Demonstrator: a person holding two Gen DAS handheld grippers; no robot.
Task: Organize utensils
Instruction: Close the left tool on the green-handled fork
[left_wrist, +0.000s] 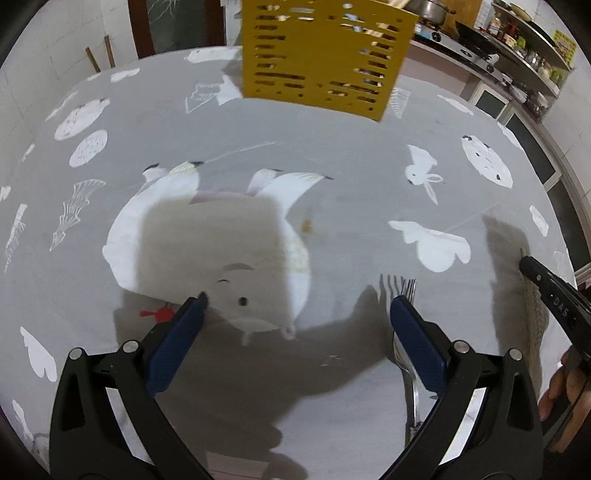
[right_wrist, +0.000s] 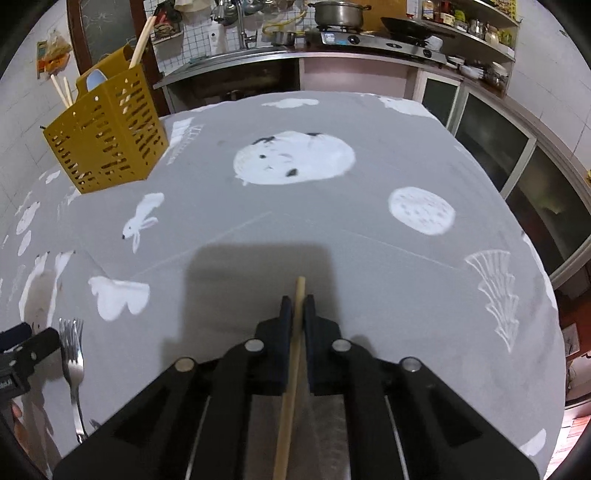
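Grey cloth printed with white rabbits (right_wrist: 295, 221) covers the desk; left tool (left_wrist: 297, 308) hovers with jaws spread wide and empty, a silver metal fork (left_wrist: 406, 354) lying flat beside its right finger, possibly touching it; right tool (right_wrist: 298, 308) is closed upon a pale wooden chopstick (right_wrist: 291, 365); yellow perforated plastic utensil holder (right_wrist: 110, 136) stands far left, holding chopsticks.

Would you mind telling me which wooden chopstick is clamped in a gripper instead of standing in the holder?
The pale wooden chopstick pinched by the right gripper; the others stand upright in the yellow slotted holder.
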